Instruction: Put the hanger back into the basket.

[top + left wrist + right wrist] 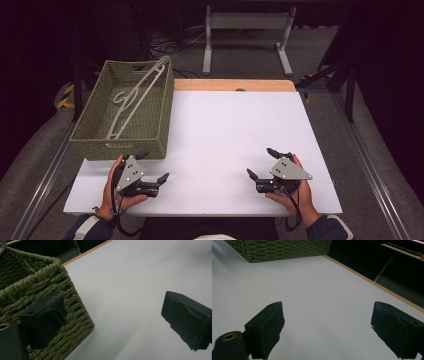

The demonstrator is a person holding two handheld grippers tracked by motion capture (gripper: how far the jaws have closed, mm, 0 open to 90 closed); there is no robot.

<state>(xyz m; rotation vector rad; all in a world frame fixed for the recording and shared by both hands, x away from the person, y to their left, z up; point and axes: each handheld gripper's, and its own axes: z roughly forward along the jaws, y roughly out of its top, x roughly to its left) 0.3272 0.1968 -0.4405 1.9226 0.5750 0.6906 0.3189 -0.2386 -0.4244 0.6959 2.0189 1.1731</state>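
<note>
Looking down from the high view, the thin white plastic hanger (134,100) lay slanted inside the woven green basket (90,135), so little seemed left, while both grippers, left gripper (152,167) and right gripper (260,162), rested empty on the smooth white counter (225,130), jaws apart. Left gripper view had the basket's coarse rope weave (72,305) just beside its spread black jaws; right gripper view showed jaws wide over bare matte counter (317,290), basket (282,250) well apart.

Looking like a lab or recording studio: white table (235,140) sitting between metal floor rails (372,170), cables (170,45) trailing across grey carpet, a desk frame (247,30) standing behind, dark surroundings closing in all around.
</note>
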